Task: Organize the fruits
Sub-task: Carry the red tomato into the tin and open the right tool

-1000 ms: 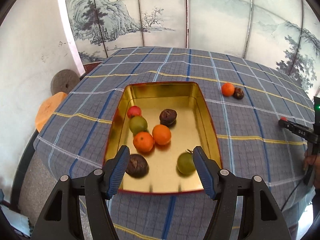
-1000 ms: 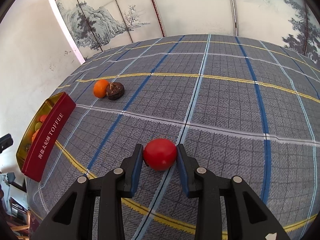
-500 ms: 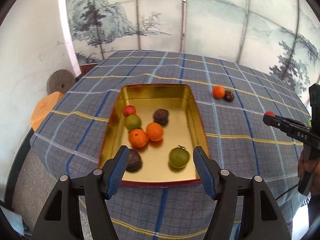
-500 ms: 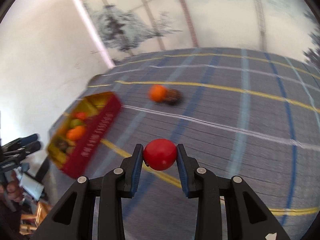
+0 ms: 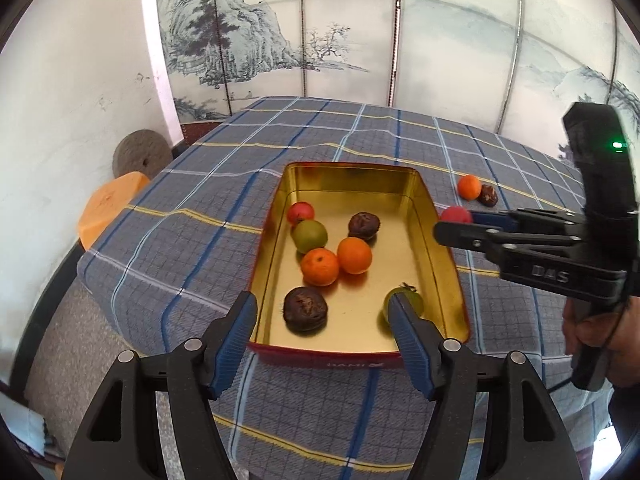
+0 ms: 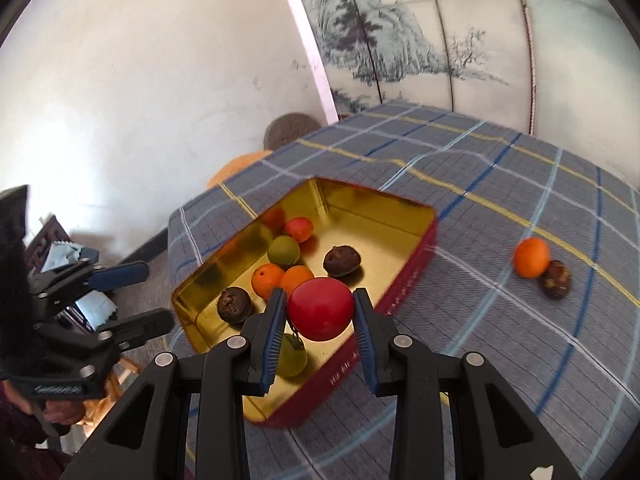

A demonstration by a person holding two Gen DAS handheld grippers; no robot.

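A smooth, round, glossy red fruit (image 6: 320,309) is pinched tight in the right gripper (image 6: 321,316), over the gold tin's (image 6: 384,206) 5 o'clock rim; left gripper (image 5: 322,322) is gaping, nothing held, at the tin's 6 o'clock end.

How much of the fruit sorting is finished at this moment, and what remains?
Seven fruits already lie in the gold tin. The right hand-held gripper holds a red fruit at the tin's edge, not yet released. An orange and a dark fruit wait on the tablecloth.
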